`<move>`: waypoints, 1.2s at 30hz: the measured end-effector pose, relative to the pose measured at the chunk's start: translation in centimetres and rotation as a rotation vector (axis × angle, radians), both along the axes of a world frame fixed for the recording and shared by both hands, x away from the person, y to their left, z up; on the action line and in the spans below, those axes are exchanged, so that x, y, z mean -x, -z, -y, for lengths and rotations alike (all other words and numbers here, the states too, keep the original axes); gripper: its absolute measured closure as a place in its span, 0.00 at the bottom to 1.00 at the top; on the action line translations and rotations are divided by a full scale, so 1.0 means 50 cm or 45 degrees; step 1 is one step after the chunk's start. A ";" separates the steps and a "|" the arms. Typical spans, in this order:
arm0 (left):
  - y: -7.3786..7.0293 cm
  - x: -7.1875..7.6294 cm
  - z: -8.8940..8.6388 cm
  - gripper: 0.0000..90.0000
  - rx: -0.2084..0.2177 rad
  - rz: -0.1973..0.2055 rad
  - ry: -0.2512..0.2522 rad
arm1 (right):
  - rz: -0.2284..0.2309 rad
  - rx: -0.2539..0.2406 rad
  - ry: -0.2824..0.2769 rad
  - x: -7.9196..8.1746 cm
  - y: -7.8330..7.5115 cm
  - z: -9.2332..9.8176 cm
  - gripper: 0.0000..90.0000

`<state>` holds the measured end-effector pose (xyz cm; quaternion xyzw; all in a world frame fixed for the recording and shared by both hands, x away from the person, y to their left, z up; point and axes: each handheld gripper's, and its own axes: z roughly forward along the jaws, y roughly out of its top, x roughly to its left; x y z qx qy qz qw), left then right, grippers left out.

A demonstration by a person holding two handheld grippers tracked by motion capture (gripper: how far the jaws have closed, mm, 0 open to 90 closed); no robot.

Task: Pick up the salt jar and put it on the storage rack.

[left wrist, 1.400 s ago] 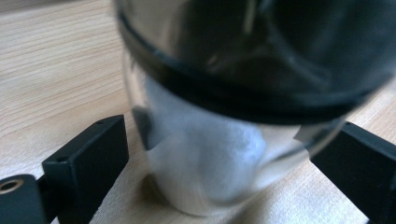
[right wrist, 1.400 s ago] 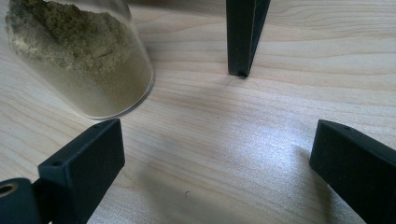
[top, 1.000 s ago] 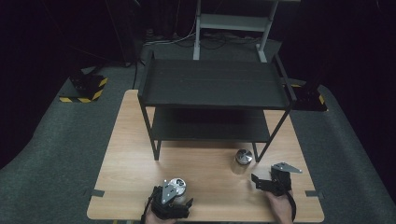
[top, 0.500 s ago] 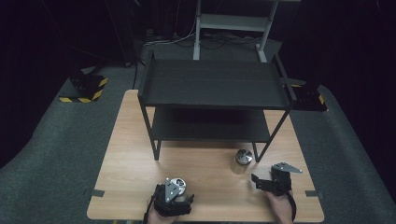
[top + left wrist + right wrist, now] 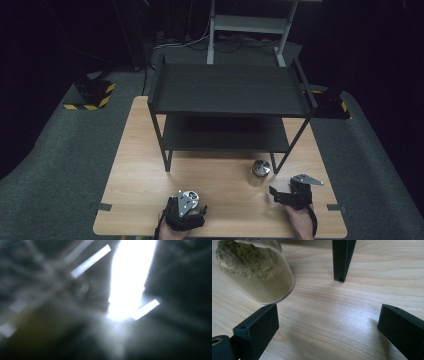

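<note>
A glass jar (image 5: 260, 171) with a metal lid stands on the wooden table (image 5: 215, 180), just in front of the right front leg of the black two-tier shelf (image 5: 230, 90). Tan powder fills the jar (image 5: 254, 272) in the right gripper view. My right gripper (image 5: 286, 191) rests on the table to the right of the jar, open, its jaws (image 5: 328, 315) wide apart with only bare wood between them. The left gripper (image 5: 184, 207) sits near the table's front edge, held in a hand. The left gripper view is a blur of bright light, so its jaws cannot be made out.
The shelf leg (image 5: 340, 262) stands straight ahead of the right gripper's jaws. Bare wood lies between the two grippers. Beyond the table are grey floor mats, a yellow-and-black striped base (image 5: 92, 97) at the left, and a metal stand (image 5: 247, 25) behind the shelf.
The left gripper has shifted very slightly near the front edge. The right gripper and the jar have stayed where they were.
</note>
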<state>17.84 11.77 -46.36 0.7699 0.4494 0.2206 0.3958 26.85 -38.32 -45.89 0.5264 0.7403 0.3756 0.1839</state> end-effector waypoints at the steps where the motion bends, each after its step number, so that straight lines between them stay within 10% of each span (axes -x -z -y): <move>1: 0.000 0.000 0.000 0.24 -0.002 0.000 0.000 | 0.000 -0.001 0.000 0.000 0.000 0.000 0.04; 36: -0.003 0.003 0.016 0.34 -0.020 0.003 -0.045 | 0.000 -0.001 0.001 0.000 0.000 0.001 0.04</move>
